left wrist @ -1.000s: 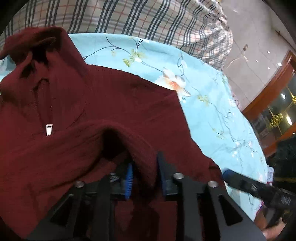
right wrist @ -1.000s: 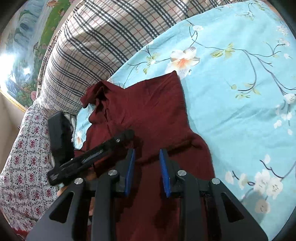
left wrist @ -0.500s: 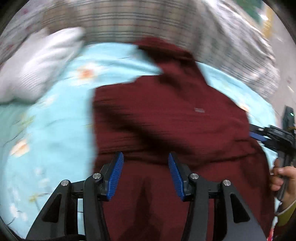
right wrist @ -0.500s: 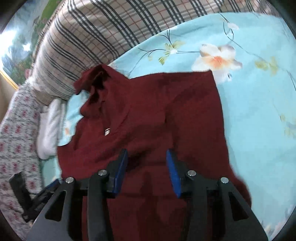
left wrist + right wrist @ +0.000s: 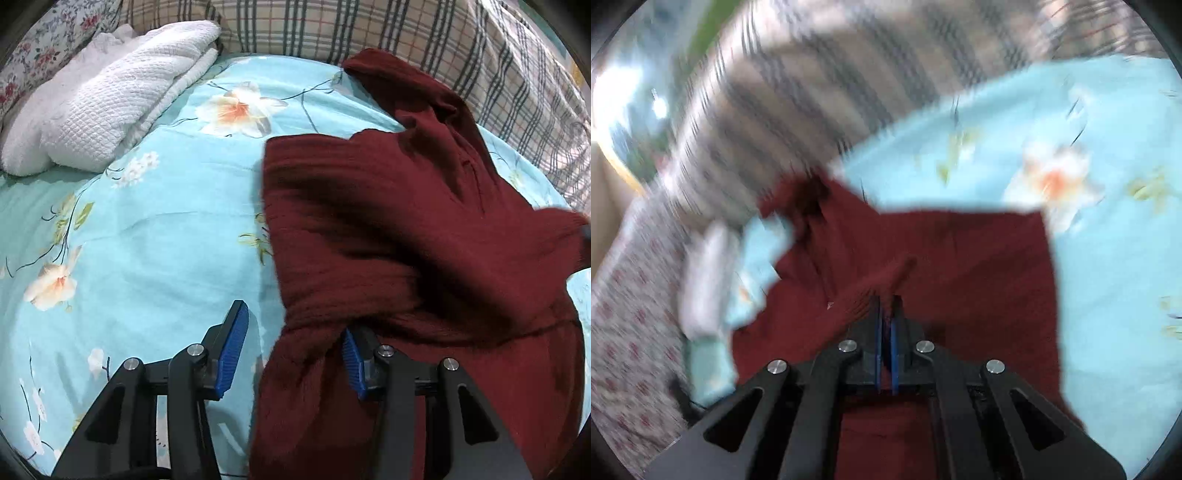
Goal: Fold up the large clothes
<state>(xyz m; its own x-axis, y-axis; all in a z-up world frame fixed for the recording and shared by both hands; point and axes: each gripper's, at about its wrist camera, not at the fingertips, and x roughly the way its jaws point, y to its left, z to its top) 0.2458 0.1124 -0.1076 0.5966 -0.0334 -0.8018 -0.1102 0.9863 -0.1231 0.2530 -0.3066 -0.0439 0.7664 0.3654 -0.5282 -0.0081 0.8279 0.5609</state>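
Since a second ago the left tongs [image 5: 291, 354] have swung from the sweater's middle to its left edge, and the right tongs [image 5: 885, 321], apart half a second ago, have just snapped together on a pinch of knit. The maroon sweater [image 5: 399, 229] lies spread on the blue floral bedspread [image 5: 147, 229], its collar toward the plaid pillow [image 5: 369, 29], a white towel [image 5: 103, 99] well off to its left. The left tongs stand apart, with a bunched fold between them but not pressed. They should probably close fully on that edge, then both sides lift evenly so the knit folds without dragging.
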